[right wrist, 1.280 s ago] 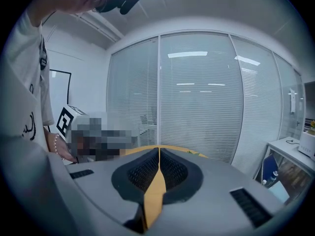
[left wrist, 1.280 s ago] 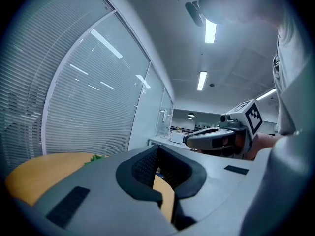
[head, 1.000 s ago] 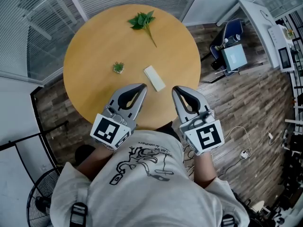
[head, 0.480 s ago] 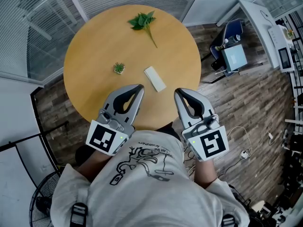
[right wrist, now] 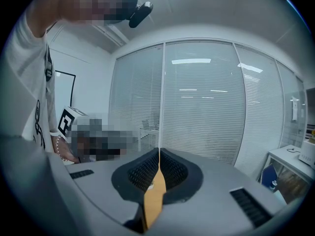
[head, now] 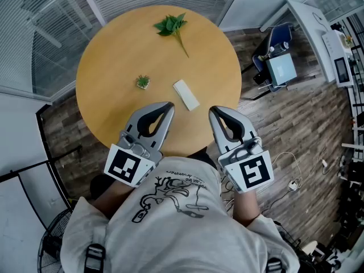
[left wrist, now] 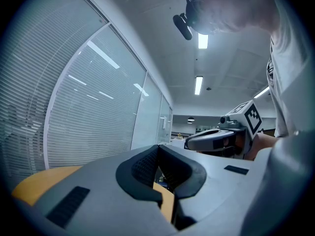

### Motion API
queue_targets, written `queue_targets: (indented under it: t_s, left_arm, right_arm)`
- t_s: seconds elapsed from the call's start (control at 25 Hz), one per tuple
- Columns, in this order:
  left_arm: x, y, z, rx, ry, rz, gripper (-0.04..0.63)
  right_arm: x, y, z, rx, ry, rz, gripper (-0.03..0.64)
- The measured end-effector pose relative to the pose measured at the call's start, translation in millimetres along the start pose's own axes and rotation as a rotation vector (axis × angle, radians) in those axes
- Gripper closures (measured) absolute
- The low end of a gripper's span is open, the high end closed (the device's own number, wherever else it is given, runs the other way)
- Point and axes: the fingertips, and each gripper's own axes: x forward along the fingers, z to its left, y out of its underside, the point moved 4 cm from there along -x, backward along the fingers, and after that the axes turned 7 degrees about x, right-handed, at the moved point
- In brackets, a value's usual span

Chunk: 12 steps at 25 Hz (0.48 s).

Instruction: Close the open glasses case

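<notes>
Glasses case too small in head view to tell lid up/down; bench near edge hidden behind left tool & right tool.

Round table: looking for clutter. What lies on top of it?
A leafy sprig, a green plant and a white case lie on the table. The left hand-held gripper and right hand-held gripper hide parts of its near edge.

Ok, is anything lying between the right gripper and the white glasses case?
No. The head view shows only a short stretch of bare wooden table between the right gripper and the glasses case.
</notes>
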Motion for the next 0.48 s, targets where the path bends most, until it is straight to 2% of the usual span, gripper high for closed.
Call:
queue_targets:
  t_s: [0.32,0.48]
  left_arm:
    - [2,3,0,0.001,0.001,0.013,0.575]
    - [2,3,-1,0.002,0.002,0.016,0.575]
  right_arm:
    - [0,-2,-1,0.001,-0.003,0.001,0.601]
    - [2,-11,0,0.009,-0.009,-0.066,0.601]
